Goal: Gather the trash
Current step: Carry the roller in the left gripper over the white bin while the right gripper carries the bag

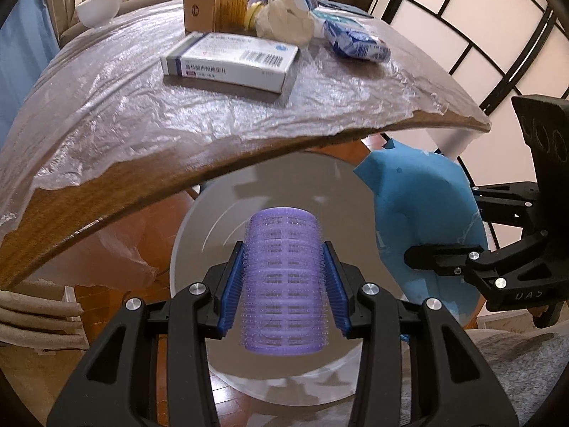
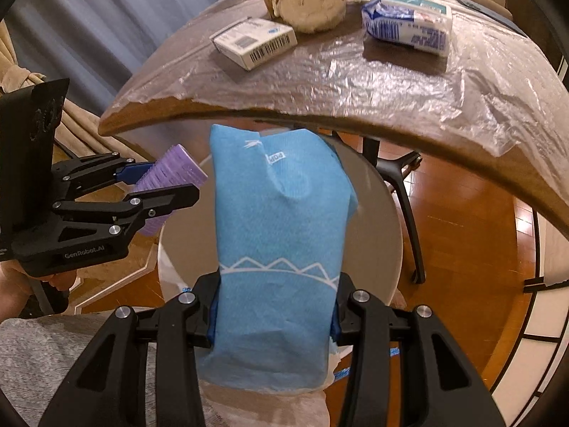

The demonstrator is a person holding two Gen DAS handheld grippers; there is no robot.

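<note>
While both grippers hang beyond the near edge of the tabletop (image 1: 106, 192), the relation that matters is vertical: the round grey bin (image 1: 199, 249) on the floor lies directly beneath each load, so, as I judge it, the coming move is a release, not a reach. One bin, its mouth wide and facing up, takes both items.

One blue sock (image 2: 277, 235) fills the right gripper (image 2: 274, 315), whose jaws are clamped on its lower part; its long axis runs away from the gripper, toe end toward the far rim of the bin. One purple hair roller (image 1: 284, 281) sits in the left gripper (image 1: 284, 288), pinched across its barrel by the blue pads, long axis likewise pointing out along the fingers and down into the bin. The roller hangs left of the sock, just beside it, the two apart. Neither hand looks clearly nearer the bin.

Left on the tabletop, counted: one brown cardboard box (image 1: 213, 7) at the far side, one blue-and-white tissue pack (image 2: 409, 25) to the right, one white medicine carton (image 1: 231, 62) nearest the edge, one crumpled cream wad (image 2: 313, 7) behind it, one white bowl (image 1: 97, 5) far left. A stack of opened packaging behind the wad is too cluttered to count.
</note>
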